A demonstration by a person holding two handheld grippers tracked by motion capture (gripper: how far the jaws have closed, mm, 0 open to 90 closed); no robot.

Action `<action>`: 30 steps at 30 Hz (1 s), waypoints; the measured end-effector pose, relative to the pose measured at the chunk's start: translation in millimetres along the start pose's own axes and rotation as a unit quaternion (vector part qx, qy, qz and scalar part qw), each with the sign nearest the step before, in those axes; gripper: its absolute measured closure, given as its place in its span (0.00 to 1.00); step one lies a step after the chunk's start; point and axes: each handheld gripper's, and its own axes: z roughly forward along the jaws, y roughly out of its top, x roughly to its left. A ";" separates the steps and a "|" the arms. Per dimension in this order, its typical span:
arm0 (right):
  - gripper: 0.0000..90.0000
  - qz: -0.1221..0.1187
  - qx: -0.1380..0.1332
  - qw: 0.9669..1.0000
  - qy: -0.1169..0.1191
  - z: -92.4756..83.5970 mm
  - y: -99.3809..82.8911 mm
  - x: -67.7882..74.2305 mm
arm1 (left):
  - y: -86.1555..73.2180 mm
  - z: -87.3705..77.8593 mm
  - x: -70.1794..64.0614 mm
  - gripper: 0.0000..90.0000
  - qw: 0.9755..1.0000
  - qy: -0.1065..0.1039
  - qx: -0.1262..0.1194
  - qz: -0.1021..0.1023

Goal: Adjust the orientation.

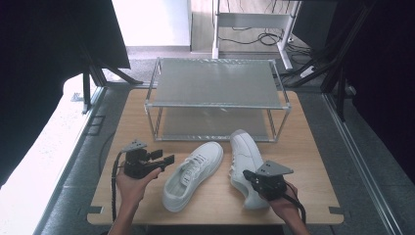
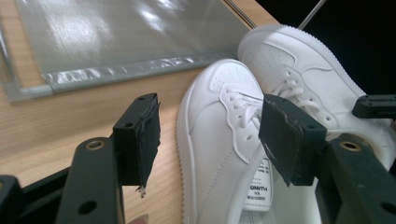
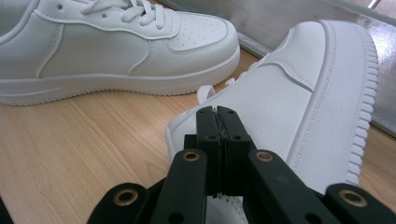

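Two white sneakers lie on the wooden table (image 1: 313, 196). The left sneaker (image 1: 193, 174) (image 2: 205, 126) (image 3: 116, 51) stands upright, toe towards the rack. The right sneaker (image 1: 244, 149) (image 2: 299, 65) (image 3: 289, 107) is tipped onto its side, sole to the right. My left gripper (image 1: 164, 157) (image 2: 212, 140) hovers just left of the left sneaker, jaws wide open with nothing touching the pads. My right gripper (image 1: 248, 176) (image 3: 217, 121) is at the heel end of the tipped sneaker, its pads pressed together on the edge of the shoe's opening.
A two-tier metal rack (image 1: 218, 83) (image 2: 116, 37) (image 3: 280, 18) stands at the back of the table, its lower shelf just beyond the shoes' toes. Dark curtains and frame posts flank the table. Bare wood lies at the table's left and right margins.
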 end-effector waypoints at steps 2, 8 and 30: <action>1.00 -0.002 0.001 1.000 -0.002 -0.2 -0.2 -0.3 | -0.1 0.5 -0.5 0.43 1.000 -0.002 0.003 0.001; 1.00 -0.020 0.004 0.999 -0.025 -5.1 -0.9 -2.0 | 0.1 -0.6 0.7 0.43 1.000 -0.004 0.002 0.000; 1.00 0.029 -0.017 0.998 -0.050 -28.8 -6.7 -38.9 | -4.4 11.7 -2.3 0.43 0.999 -0.022 0.025 -0.007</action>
